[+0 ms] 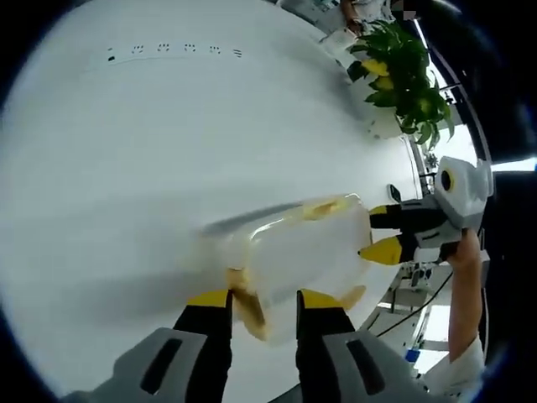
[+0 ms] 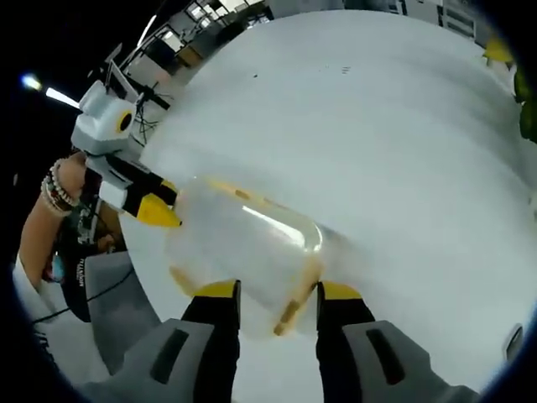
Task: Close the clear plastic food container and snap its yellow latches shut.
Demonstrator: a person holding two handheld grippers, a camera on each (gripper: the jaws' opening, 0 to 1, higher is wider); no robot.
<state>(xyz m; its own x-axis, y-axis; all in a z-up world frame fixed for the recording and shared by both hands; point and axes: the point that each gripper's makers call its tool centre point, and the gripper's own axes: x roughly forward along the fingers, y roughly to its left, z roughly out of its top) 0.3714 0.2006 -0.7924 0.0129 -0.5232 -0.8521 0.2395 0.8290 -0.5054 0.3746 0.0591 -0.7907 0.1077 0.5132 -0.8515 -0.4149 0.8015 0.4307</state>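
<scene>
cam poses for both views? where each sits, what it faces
Left gripper view: rides the left tool, facing the clear container on the white table; right tool and a hand enter from the right.
Right gripper view: rides the right tool, facing the container from the opposite end; left tool and a braceleted wrist at left.
Shared: container, table, both tools.

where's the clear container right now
The clear food container sits on the white table, held between the two claws: left claw at one end, right claw at the opposite end.
</scene>
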